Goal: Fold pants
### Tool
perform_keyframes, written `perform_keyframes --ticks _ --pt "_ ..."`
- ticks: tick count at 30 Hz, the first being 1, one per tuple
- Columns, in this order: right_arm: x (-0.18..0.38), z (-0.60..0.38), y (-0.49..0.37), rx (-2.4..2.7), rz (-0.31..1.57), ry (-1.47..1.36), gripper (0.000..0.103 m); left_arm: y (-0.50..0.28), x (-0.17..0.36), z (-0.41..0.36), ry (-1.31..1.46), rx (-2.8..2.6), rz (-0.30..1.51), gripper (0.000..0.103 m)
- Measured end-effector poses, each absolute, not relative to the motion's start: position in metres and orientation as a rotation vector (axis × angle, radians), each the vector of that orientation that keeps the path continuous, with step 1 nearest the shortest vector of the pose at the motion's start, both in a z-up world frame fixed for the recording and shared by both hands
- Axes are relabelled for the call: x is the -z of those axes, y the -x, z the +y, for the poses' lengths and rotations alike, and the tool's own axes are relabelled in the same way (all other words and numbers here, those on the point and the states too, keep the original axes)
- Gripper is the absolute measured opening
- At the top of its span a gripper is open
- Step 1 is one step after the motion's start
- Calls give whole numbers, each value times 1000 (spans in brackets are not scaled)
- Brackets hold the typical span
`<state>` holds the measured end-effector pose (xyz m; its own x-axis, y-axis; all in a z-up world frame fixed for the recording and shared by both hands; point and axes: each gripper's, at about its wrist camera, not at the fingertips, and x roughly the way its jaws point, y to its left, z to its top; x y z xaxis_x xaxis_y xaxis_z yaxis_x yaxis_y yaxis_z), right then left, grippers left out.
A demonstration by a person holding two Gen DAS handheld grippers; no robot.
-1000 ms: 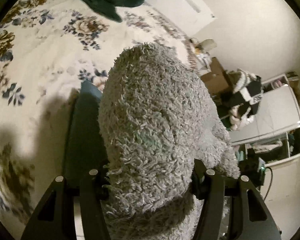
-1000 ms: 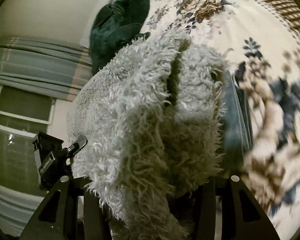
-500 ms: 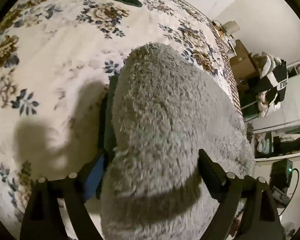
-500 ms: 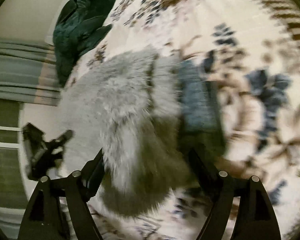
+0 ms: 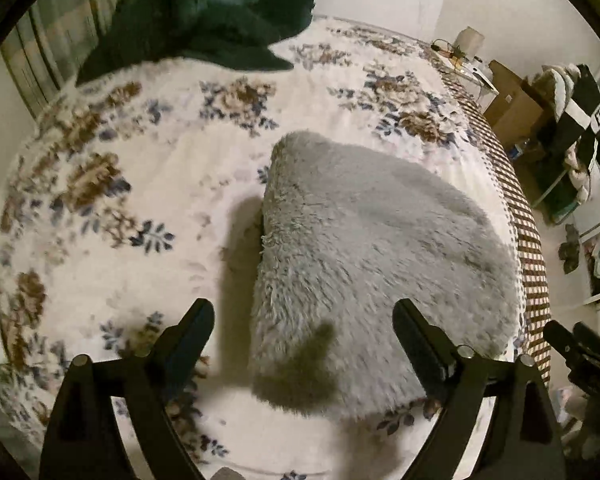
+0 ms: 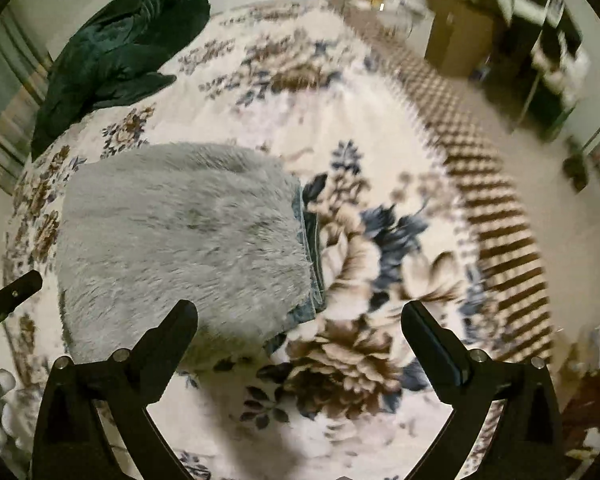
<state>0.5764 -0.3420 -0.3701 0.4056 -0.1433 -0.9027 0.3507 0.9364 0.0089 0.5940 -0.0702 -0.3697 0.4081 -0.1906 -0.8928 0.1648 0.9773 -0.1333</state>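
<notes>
The grey fluffy pants (image 5: 372,256) lie folded in a thick rectangle on the floral bedspread (image 5: 140,200). They also show in the right wrist view (image 6: 180,240), with a blue denim edge (image 6: 312,256) sticking out from under their right side. My left gripper (image 5: 304,320) is open and empty, raised above the near end of the pants. My right gripper (image 6: 300,320) is open and empty, above the pants' near right corner.
A dark green garment (image 5: 204,16) is heaped at the far end of the bed; it also shows in the right wrist view (image 6: 116,52). The bed's checkered right edge (image 5: 528,248) drops to the floor. Cardboard boxes (image 5: 516,108) and shelves stand beyond.
Both grippers were shut on the fluffy pants one second ago. They have opened, let the pants drop flat onto the bed, and pulled back and up.
</notes>
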Motion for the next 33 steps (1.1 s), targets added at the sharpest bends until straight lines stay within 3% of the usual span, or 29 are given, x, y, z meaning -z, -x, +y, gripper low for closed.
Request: perform_keyframes --ticks 17,33 --pt "202 -270 -462 291 887 -94 103 -479 228 -74 -62 191 916 100" --pt "60 -242 -270 199 699 -104 103 -321 124 -48 -18 106 747 100"
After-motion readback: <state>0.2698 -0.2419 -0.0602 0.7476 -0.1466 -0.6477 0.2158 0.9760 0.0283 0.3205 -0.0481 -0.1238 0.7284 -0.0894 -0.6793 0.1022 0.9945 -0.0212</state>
